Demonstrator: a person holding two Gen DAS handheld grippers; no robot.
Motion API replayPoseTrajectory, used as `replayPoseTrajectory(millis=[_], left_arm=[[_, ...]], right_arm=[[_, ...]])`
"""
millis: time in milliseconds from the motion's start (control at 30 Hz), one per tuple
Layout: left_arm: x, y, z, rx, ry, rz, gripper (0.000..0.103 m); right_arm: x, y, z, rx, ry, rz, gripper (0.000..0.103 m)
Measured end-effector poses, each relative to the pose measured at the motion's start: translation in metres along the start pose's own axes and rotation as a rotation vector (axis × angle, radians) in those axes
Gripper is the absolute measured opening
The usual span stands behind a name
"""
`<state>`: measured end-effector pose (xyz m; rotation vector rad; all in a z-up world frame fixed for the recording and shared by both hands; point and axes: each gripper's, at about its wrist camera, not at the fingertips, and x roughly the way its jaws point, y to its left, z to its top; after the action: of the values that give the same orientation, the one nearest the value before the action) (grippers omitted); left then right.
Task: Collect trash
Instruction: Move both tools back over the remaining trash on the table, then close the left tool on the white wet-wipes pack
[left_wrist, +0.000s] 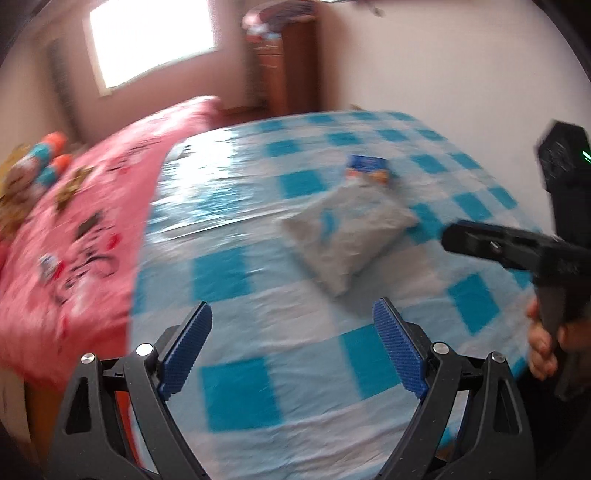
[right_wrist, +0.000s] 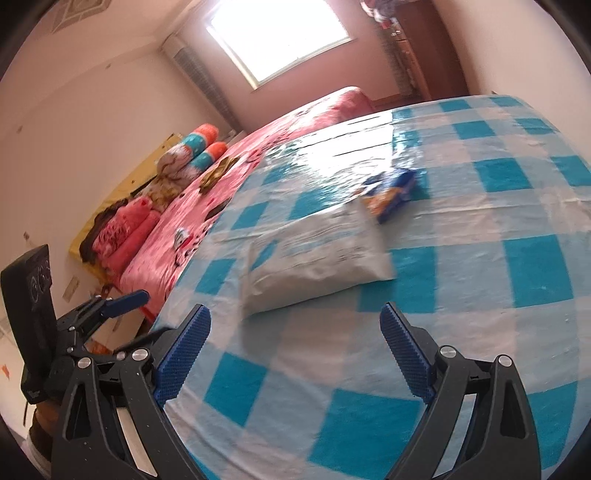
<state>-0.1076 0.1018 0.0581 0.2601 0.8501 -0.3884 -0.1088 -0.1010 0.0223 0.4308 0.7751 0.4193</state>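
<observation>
A grey-white plastic mailer bag (left_wrist: 349, 236) lies on the blue-and-white checked table cover (left_wrist: 258, 332). A blue and orange snack wrapper (left_wrist: 369, 170) lies just behind it. My left gripper (left_wrist: 291, 343) is open and empty, above the cover just short of the bag. My right gripper (right_wrist: 295, 347) is open and empty, also just short of the bag (right_wrist: 314, 262), with the wrapper (right_wrist: 391, 192) beyond. The right gripper's body shows at the right edge of the left wrist view (left_wrist: 517, 247).
A bed with a pink blanket (right_wrist: 221, 177) runs along the table's left side, with rolled pillows (right_wrist: 192, 147) at its head. A wooden cabinet (left_wrist: 288, 62) stands by the far wall under a bright window (right_wrist: 280, 37). The table's edge (right_wrist: 177, 291) drops off at left.
</observation>
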Motion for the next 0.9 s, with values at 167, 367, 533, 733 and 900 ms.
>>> replayPoseTrajectory(millis=[167,367,533,733,900], left_arm=[[0.024,-0.025,0.021,0.160,0.045,-0.118,0.090],[0.055,-0.035,0.047,0.283,0.110,-0.174,0.090],[0.076,-0.029,0.064,0.310,0.164,-0.232,0.090],[0.096,-0.032,0.075,0.380,0.203,-0.218,0.090],[0.108,-0.037,0.081,0.436,0.219,-0.203,0.091]], right_arm=[[-0.008,-0.023,0.006,0.030,-0.026,0.004,0.092],[-0.010,-0.044,0.009,0.083,-0.027,0.028,0.092],[-0.010,-0.051,0.010,0.098,-0.026,0.049,0.092],[-0.011,-0.058,0.013,0.122,-0.026,0.064,0.092],[-0.010,-0.062,0.012,0.134,-0.018,0.079,0.092]])
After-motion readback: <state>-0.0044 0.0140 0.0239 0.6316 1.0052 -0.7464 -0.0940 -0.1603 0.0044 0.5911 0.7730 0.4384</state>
